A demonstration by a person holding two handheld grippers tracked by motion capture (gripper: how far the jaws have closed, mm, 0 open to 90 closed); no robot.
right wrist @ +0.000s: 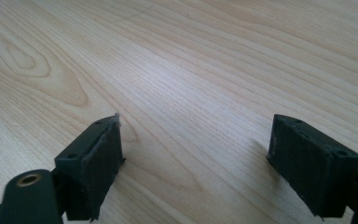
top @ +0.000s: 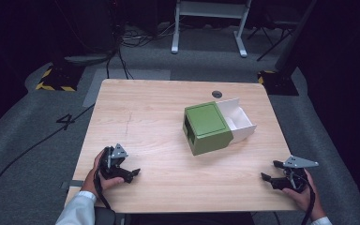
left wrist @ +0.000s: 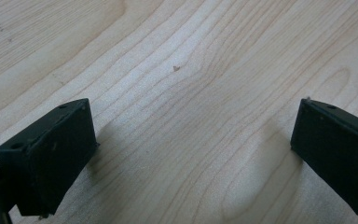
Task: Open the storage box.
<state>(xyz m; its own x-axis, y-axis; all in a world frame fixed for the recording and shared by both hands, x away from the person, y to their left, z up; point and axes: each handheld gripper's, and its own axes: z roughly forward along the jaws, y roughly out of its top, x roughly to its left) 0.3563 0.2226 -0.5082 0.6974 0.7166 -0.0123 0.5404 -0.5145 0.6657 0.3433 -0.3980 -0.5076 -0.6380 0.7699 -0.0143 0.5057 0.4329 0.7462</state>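
Observation:
A green box [top: 208,127] with a white drawer [top: 237,119] pulled out on its far right side sits right of the table's middle. My left gripper [top: 131,174] rests near the front left of the table, open, jaws pointing right, nothing between them. At the front right, my right gripper [top: 271,171] is open too and points left, well short of the box. In the left gripper view the gripper [left wrist: 193,140] frames bare wood; the right gripper view shows that gripper [right wrist: 196,158] likewise wide apart over bare wood.
The wooden table [top: 159,112] has a dark round grommet [top: 217,94] near its far edge. Beyond it lie grey floor, cables [top: 122,56], a white desk frame [top: 211,23] and yellow-black striped stand bases [top: 56,82].

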